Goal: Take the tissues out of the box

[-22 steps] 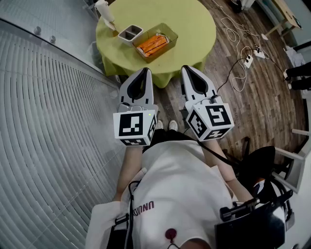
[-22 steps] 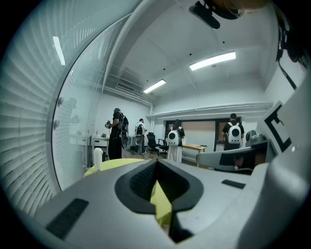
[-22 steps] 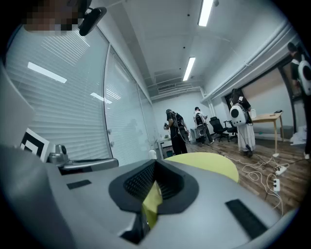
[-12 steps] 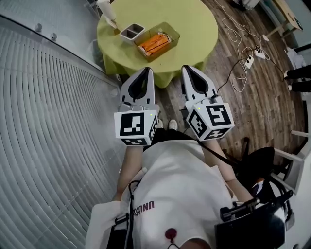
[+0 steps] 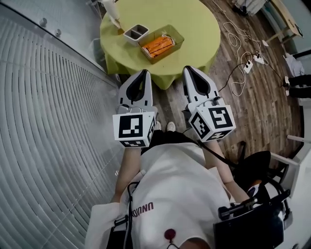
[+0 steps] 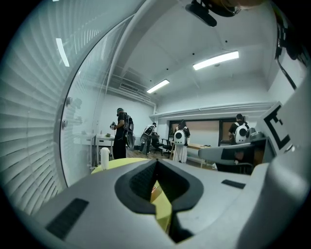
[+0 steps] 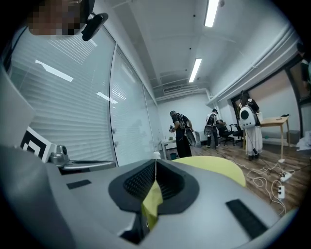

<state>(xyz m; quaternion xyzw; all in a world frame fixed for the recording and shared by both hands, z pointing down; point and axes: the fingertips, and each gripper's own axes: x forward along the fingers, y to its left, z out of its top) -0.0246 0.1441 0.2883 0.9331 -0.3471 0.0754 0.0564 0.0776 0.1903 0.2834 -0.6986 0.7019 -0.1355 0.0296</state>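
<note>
A clear box (image 5: 161, 44) with orange packs in it lies on the round yellow-green table (image 5: 194, 24), well ahead of me. I cannot tell whether tissues are inside. My left gripper (image 5: 144, 73) and right gripper (image 5: 188, 69) are held side by side in front of the person's body, short of the table's near edge. Both point toward the table and are shut on nothing. In the left gripper view the left gripper (image 6: 155, 163) shows its jaws meeting, with the table (image 6: 116, 164) beyond. In the right gripper view the right gripper (image 7: 155, 163) is likewise shut.
A small white dish (image 5: 136, 33) and a white bottle (image 5: 111, 8) stand at the table's left. A glass wall with blinds (image 5: 48, 121) runs along the left. Cables and a power strip (image 5: 248, 61) lie on the wood floor at right. People (image 6: 121, 133) stand far off.
The head view has shifted a little, so the table sits slightly further right and lower. Both grippers stay shut and have barely moved.
</note>
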